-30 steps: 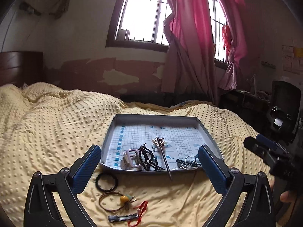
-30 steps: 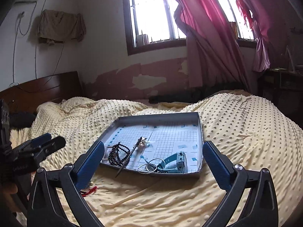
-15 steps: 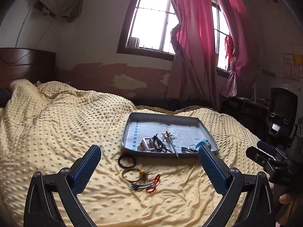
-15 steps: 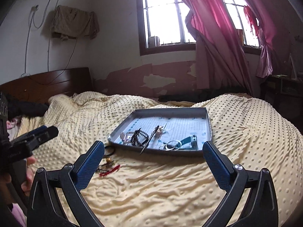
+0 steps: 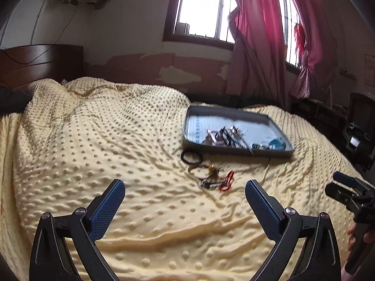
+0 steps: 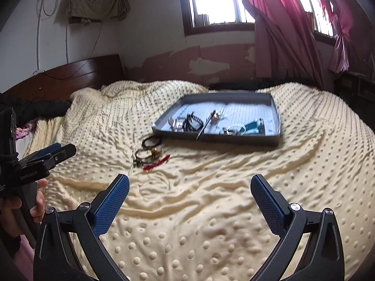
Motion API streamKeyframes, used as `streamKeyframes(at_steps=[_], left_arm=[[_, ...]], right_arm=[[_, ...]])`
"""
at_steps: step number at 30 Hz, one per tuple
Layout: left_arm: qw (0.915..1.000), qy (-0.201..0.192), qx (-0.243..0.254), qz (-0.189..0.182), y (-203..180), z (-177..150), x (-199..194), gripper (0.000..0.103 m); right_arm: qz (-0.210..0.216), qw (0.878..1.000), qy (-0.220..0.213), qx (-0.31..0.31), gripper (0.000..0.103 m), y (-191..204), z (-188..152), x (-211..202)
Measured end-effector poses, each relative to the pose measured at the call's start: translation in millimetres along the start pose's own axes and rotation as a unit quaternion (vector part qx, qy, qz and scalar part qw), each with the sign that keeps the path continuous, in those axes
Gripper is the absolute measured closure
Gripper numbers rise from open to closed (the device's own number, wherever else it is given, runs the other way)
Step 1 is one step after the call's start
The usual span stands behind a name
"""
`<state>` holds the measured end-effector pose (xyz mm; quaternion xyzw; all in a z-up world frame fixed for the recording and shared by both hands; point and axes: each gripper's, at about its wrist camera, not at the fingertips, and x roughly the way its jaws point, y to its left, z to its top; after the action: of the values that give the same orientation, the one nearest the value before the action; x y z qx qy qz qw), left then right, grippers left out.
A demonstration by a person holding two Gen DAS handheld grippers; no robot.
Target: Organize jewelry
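Basically, your left gripper [image 5: 185,192] and right gripper [image 6: 189,187] gape wide, empty, over bare blanket [image 6: 211,210]; tray [image 6: 276,138] edge well ahead, loose jewelry [image 6: 150,157] between.

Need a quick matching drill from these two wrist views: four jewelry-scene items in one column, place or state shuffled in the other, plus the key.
Items
1. black ring band
2. long metal hairpin
3. red cord
4. left gripper

Place or state
A. in the gray tray, tip over the front rim
B. open, holding nothing
C. on the blanket, just outside the tray's corner
D. on the blanket, farthest from the tray

Pairs: 1-C, 2-A, 3-D, 4-B
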<state>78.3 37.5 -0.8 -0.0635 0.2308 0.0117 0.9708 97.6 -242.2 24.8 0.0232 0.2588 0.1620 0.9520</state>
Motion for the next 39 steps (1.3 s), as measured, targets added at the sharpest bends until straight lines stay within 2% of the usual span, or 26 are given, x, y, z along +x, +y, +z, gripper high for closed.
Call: streamKeyframes(at_steps=[6,13,21,26,36,39], left_arm=[[0.9981,0.053,0.028,0.014,6,-16,14,0.000],[0.9948,0.096,0.028,0.019,12,-28,27,0.000],[0.9941,0.107,0.014,0.013,15,-31,34,0.000],[0.9942,0.108,-0.006,-0.003,18,-24,45,0.000],[0.9942,0.103,-0.019,-0.025,20,0,81,0.000],[0.9929,0.113,-0.009,-0.034,20,5,94,0.011]], right_arm=[[0.011,0.998,0.064,0.027,0.001,-4,-10,30],[0.014,0.994,0.104,0.031,0.001,-1,-18,47],[0.018,0.991,0.129,0.034,0.001,1,-21,61],[0.028,0.988,0.148,0.032,0.001,0,-18,80],[0.039,0.988,0.147,0.011,0.001,4,1,120],[0.045,0.989,0.141,-0.005,0.001,7,8,132]])
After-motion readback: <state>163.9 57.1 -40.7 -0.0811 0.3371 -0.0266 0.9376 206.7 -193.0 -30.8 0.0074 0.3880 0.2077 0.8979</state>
